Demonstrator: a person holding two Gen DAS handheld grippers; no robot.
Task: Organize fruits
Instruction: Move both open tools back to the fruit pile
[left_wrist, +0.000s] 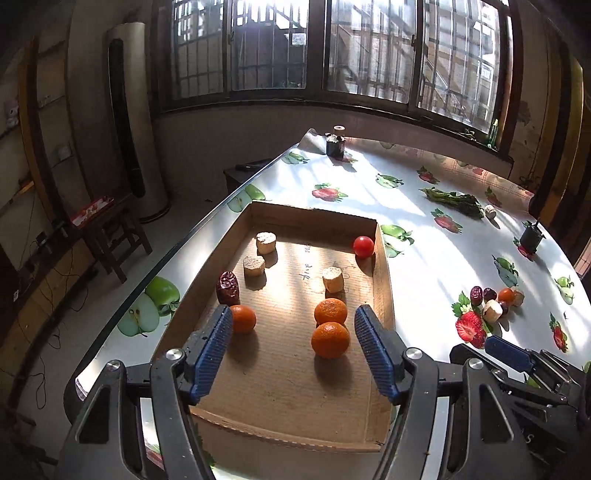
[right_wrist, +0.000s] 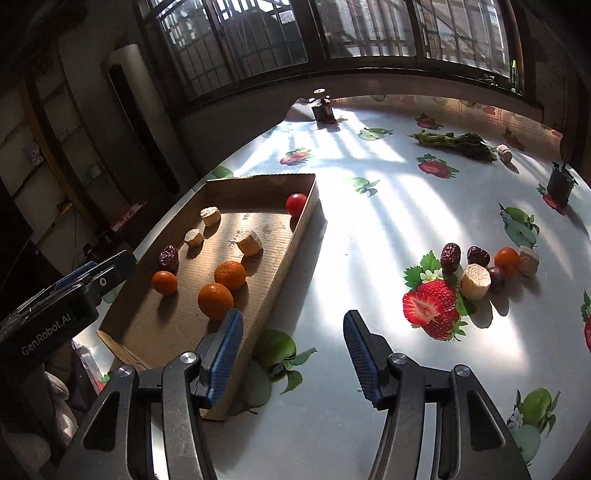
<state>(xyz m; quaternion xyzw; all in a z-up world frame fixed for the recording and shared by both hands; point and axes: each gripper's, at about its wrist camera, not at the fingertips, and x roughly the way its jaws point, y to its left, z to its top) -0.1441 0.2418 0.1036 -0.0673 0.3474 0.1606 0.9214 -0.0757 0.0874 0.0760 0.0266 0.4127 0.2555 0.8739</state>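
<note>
Fruit-print table (right_wrist: 369, 229) w/ cardboard tray (left_wrist: 384, 280); both grippers (left_wrist: 293, 325) (right_wrist: 293, 334) gaping, empty.

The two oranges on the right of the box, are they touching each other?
Cannot tell. In the left wrist view the near orange overlaps the far orange; the right wrist view shows no plain gap either.

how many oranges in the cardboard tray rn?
3. One orange by the left wall beside the red date; two more touching mid-tray, the far orange and the near orange. The tray floor is fully visible, so none looks hidden.
</note>
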